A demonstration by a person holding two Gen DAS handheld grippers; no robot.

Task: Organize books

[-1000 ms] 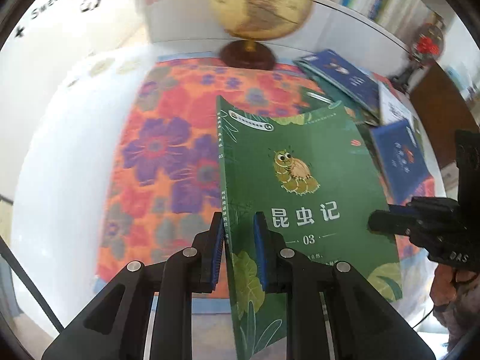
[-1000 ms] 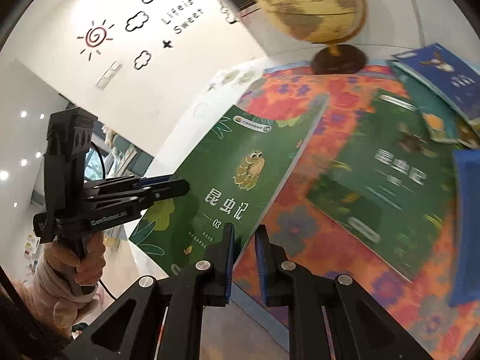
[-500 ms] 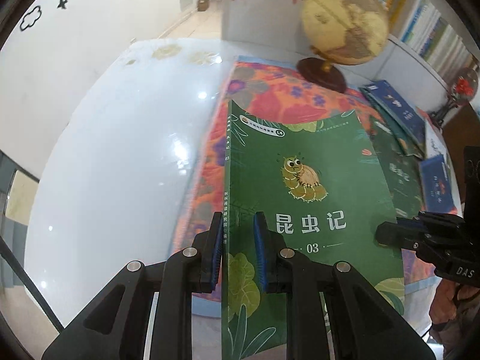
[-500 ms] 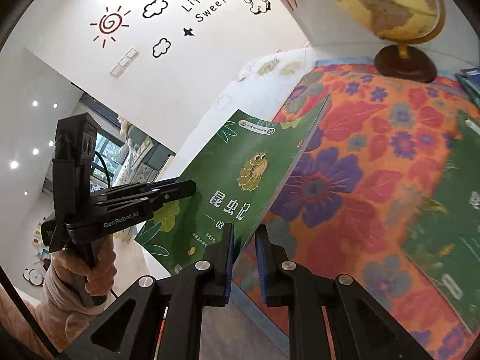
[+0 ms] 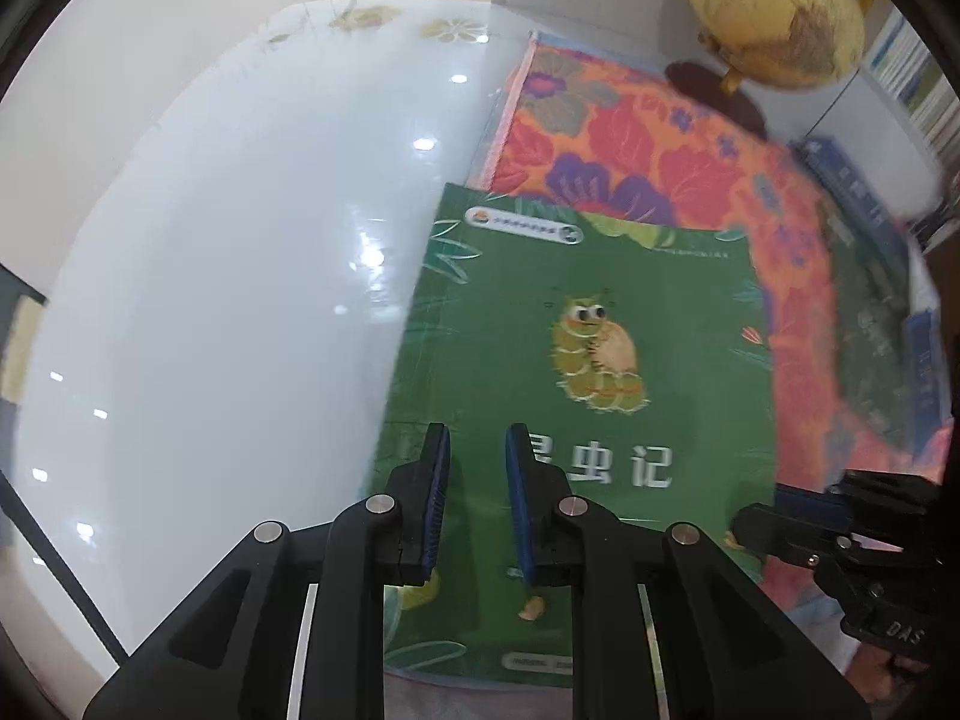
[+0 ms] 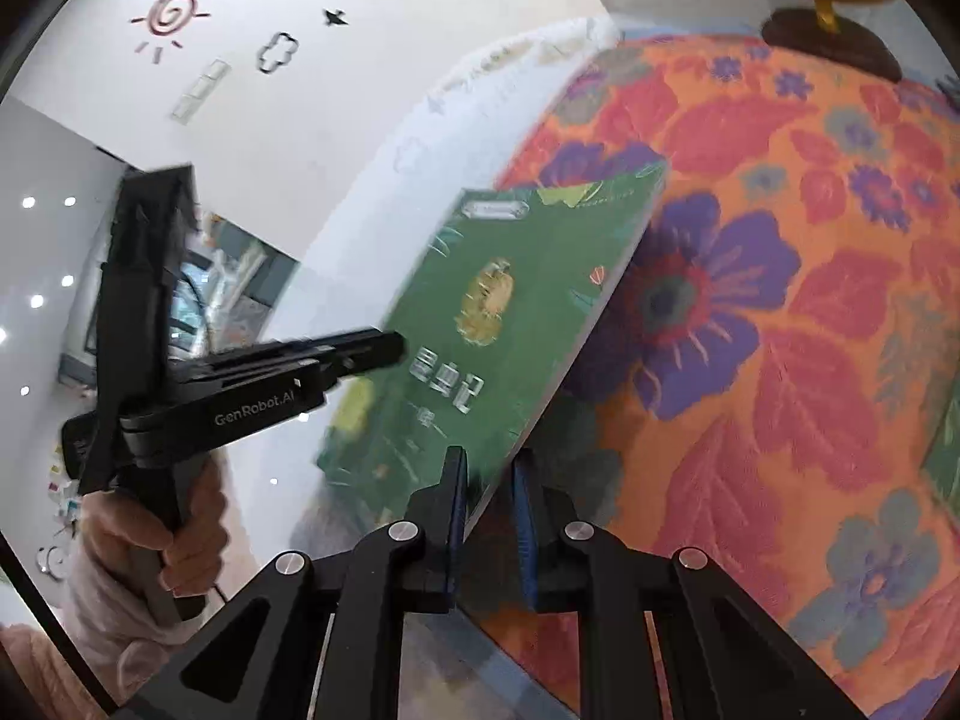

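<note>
Both claws, left (image 5: 474,504) and right (image 6: 486,516), pinch the near edge of the green book (image 5: 576,360), which stretches away from them over the white table (image 5: 240,240) edge.

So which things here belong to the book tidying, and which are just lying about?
Job:
green book
left hand-held gripper
right hand-held gripper
blue books

Lying about:
globe
floral cloth
white table
</note>
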